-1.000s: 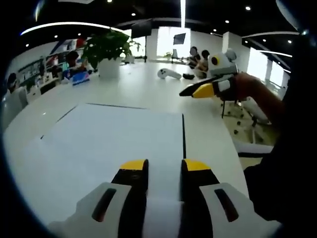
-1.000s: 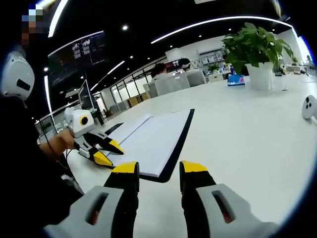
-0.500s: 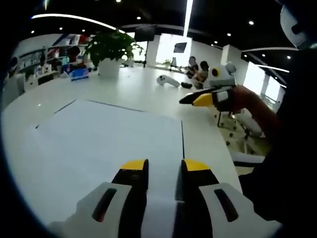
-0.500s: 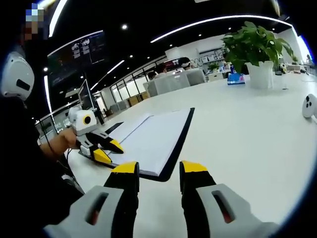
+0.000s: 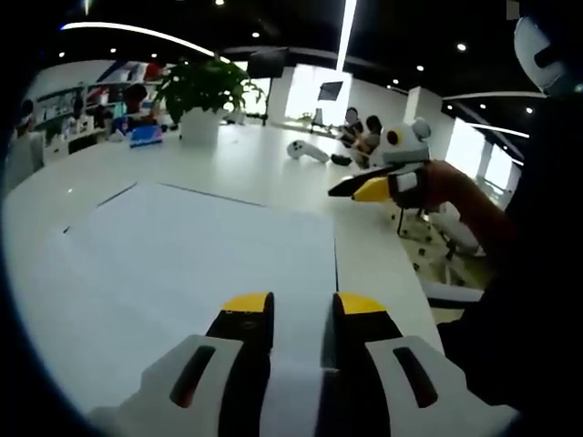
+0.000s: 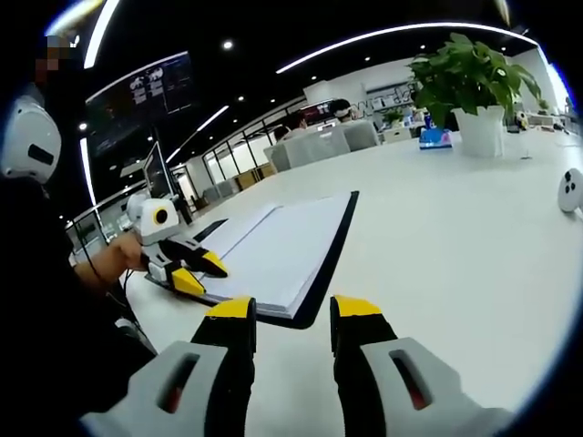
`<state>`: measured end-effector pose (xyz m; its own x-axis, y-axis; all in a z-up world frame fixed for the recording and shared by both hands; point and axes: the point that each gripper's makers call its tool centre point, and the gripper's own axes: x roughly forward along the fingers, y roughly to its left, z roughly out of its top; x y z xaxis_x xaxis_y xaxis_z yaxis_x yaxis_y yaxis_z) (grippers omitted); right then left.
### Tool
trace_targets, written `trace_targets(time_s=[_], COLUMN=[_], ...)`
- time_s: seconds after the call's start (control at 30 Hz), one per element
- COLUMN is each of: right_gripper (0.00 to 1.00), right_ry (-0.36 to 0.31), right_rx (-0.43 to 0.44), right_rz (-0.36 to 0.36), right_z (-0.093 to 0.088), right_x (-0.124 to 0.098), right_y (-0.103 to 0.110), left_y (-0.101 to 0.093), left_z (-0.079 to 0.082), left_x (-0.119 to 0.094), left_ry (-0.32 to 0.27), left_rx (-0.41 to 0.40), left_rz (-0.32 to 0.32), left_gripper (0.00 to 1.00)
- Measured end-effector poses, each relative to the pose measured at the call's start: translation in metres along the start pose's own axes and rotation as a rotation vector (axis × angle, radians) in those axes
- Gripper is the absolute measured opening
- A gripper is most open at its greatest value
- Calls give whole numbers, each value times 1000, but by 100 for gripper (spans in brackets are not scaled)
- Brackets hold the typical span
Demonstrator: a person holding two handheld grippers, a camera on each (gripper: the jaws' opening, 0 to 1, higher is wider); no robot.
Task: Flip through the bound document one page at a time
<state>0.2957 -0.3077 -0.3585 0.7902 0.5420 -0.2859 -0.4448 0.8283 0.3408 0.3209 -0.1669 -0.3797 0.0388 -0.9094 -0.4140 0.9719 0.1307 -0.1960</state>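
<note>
The bound document (image 5: 200, 255) lay open and flat on the white counter (image 5: 273, 164), directly ahead of the left tongs (image 5: 293, 303). In the left gripper view those tongs stood low over the near edge of the white page, jaws apart by a narrow gap with white paper showing between the yellow tips; whether they pinched a sheet could not be told. The document's dark cover edge ran just right of those tips.

The right tongs (image 5: 360, 189) hung off to the right of the document, above the counter's edge, held in a person's hand (image 5: 437, 182); their two jaws looked close together there. In the right gripper view the same tongs (image 6: 293, 309) hovered with jaws parted on nothing, and the document (image 6: 273, 255) lay just beyond their tips and slightly left, its black border facing them. The left tongs (image 6: 200, 271) appeared further left at the document's near corner, touching or nearly touching the page.

A potted plant (image 6: 469, 91) stood well beyond the document on the counter. A small white device (image 5: 308, 151) lay past the right tongs. People sat at the far end of the room.
</note>
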Motion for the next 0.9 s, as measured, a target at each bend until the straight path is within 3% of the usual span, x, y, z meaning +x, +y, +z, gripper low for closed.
trace_targets(time_s=[0.4, 0.6, 0.9], right_gripper=[33, 33, 33], right_ry=[8, 7, 10], right_rx=[5, 7, 6], right_rz=[-1, -1, 1], right_z=[-3, -2, -2], right_x=[0, -1, 1], right_y=[3, 4, 3], left_y=[-1, 2, -6], left_z=[1, 1, 0], left_x=[0, 0, 2], left_ry=[-6, -6, 28], left_rx=[-23, -32, 39], left_rz=[-17, -9, 17], left_gripper=[28, 23, 30])
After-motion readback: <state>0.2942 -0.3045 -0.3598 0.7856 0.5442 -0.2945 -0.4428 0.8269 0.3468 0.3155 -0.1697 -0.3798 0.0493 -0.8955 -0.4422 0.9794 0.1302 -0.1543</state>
